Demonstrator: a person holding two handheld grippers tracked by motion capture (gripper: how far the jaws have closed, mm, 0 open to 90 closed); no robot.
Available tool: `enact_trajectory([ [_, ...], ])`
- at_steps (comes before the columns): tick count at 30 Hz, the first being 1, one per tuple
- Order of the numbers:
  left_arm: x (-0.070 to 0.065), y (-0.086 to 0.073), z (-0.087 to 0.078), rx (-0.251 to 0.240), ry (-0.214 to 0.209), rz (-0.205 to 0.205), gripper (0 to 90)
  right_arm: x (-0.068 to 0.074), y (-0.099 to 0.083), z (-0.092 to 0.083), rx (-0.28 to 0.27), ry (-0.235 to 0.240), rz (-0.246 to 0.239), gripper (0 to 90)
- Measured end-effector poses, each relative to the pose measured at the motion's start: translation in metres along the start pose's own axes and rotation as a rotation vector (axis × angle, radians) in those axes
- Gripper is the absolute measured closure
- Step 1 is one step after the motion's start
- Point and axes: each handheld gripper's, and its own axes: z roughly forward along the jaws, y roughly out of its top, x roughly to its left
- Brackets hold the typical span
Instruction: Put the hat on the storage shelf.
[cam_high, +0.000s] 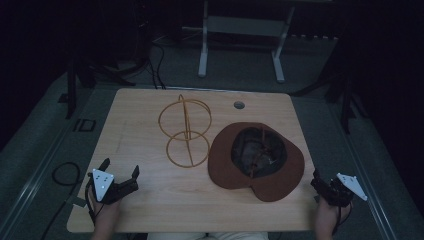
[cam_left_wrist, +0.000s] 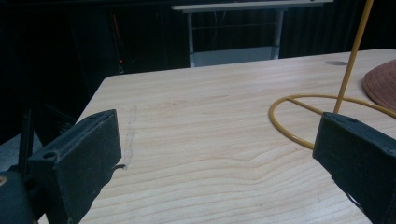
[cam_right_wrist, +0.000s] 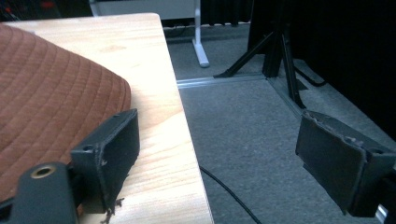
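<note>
Nothing is started: my left tool (cam_high: 120, 176) and right tool (cam_high: 320, 184) both gape empty at the lower corners, hat (cam_high: 256, 161) lying brim-up beside the wire stand (cam_high: 185, 131) mid-frame.

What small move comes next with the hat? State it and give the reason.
Probably ease the right tool inward onto the nearest edge of the brown hat's brim. The hat lies upside down beside the yellow wire hat stand. Both tools are open and hold nothing, and the right one sits just off the table edge next to the brim.
</note>
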Motion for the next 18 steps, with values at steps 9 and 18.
enact_trajectory([
  [9,-0.002,0.000,0.001,0.000,-0.010,-0.011,1.8,0.005,0.001,0.002,0.027,-0.001,-0.050,13.5],
  [18,-0.008,0.003,0.000,-0.017,-0.036,-0.005,1.8,0.006,0.020,-0.002,0.089,0.068,-0.043,14.2],
])
